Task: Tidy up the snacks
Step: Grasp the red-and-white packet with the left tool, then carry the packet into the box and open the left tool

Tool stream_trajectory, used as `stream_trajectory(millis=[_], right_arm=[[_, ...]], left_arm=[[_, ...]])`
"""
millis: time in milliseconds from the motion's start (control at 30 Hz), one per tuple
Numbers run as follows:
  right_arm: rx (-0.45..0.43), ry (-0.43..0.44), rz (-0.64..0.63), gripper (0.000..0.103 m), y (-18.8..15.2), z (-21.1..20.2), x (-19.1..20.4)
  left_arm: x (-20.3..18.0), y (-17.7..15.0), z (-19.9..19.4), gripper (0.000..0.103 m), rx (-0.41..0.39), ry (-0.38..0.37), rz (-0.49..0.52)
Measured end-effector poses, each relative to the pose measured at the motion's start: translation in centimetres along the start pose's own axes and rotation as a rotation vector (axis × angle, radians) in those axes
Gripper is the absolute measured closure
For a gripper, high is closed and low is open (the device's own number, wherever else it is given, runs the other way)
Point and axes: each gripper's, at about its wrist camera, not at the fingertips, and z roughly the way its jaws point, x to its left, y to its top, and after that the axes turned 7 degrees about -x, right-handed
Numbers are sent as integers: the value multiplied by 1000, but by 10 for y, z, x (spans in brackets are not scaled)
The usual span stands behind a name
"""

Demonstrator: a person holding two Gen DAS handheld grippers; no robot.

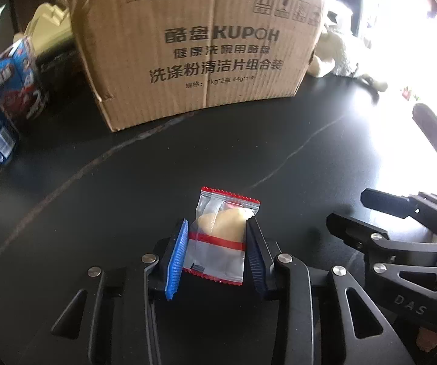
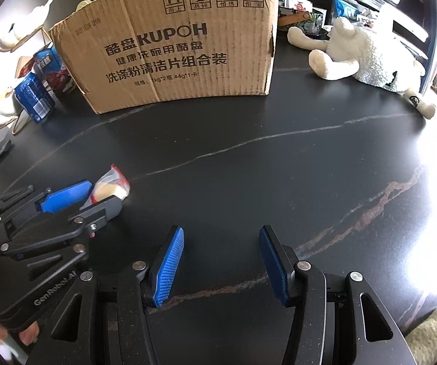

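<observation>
1. Pinching a clear red-edged snack packet (image 1: 218,237), left gripper (image 1: 216,245) has both blue pads against the packet's sides, on the dark table (image 1: 81,213).
2. Right gripper (image 2: 221,261) spread wide, nothing between the fingers.
3. Right wrist view alone shows the white plush toy (image 2: 367,57) near the table's far right edge.
4. Cardboard box (image 2: 182,45) sits along the far edge; blue cartons (image 1: 2,106) at its left.
5. Bare tabletop between grippers and box.

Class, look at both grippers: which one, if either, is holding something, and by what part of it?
The left gripper holds a small clear snack packet with red edges, pads pressing its two long sides near the middle. The right gripper is open and holds nothing.
</observation>
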Motion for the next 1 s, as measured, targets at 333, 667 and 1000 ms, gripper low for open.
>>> stream_trajectory(millis=[333,667,1000], right_arm=[[-46,9,8,50,12,-9,-4],[-119,41,-22,50,32,-40,3],[-187,48,-16,50,68,-70,-2]], left_arm=[[4,7,-21,67,-30,-28,-66],[6,27,-58,67,-96,-11,-83],[-2,74,-92,67,-170,1,-78]])
